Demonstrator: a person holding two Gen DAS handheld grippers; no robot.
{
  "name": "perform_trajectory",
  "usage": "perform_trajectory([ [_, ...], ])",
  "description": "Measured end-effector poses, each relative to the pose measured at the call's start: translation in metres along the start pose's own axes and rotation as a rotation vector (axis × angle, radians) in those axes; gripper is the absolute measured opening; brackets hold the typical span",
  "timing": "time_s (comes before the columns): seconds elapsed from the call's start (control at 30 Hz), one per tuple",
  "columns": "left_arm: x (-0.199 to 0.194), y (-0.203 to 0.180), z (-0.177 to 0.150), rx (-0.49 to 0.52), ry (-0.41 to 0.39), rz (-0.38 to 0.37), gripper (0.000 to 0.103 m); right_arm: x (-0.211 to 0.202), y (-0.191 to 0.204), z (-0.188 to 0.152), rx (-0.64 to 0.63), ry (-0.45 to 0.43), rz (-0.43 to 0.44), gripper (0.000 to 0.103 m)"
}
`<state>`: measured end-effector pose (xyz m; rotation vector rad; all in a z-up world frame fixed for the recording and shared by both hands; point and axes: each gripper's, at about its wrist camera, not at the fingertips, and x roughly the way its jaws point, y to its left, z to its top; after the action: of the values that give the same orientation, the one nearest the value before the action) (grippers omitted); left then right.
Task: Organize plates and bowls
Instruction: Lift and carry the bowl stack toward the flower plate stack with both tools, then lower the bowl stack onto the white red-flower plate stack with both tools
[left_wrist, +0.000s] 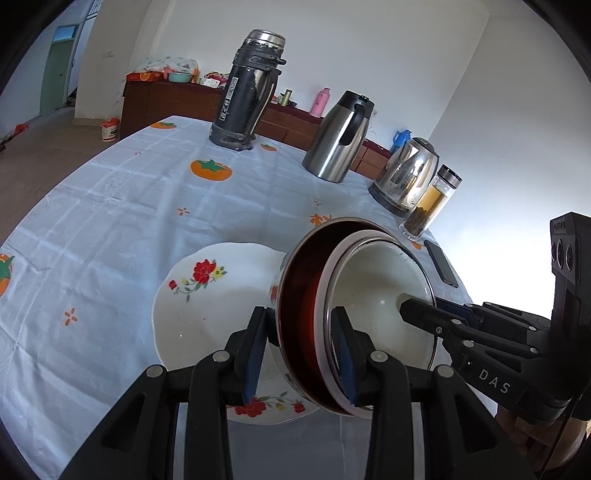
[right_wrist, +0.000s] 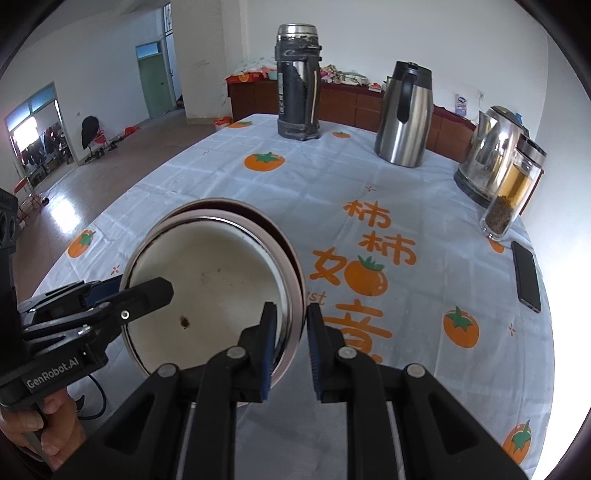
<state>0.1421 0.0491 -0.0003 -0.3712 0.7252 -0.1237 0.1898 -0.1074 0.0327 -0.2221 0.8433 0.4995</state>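
Both tongs pinch opposite rims of nested bowls (left_wrist: 354, 317) — left tongs (left_wrist: 299, 354) at 9 o'clock rim, right tongs (right_wrist: 291, 350) at 3 o'clock. Bowls tilted above counter (left_wrist: 110, 206); floral plate (left_wrist: 214, 314) just beneath, toward 9 o'clock.

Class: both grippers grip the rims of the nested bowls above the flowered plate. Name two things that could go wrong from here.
1. The nested bowls hang tilted, pinched only at the rim by the left gripper and right gripper; the inner bowl might slide out.
2. If they slip, they could drop onto the flowered plate below and chip it.
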Motion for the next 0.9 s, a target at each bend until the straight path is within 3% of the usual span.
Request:
perform_trajectory([
  [0.9,-0.002,0.026,-0.001,-0.053,0.027,0.023,0.038,0.019,0.027,0.010,-0.087,0.059,-0.003,0.017],
])
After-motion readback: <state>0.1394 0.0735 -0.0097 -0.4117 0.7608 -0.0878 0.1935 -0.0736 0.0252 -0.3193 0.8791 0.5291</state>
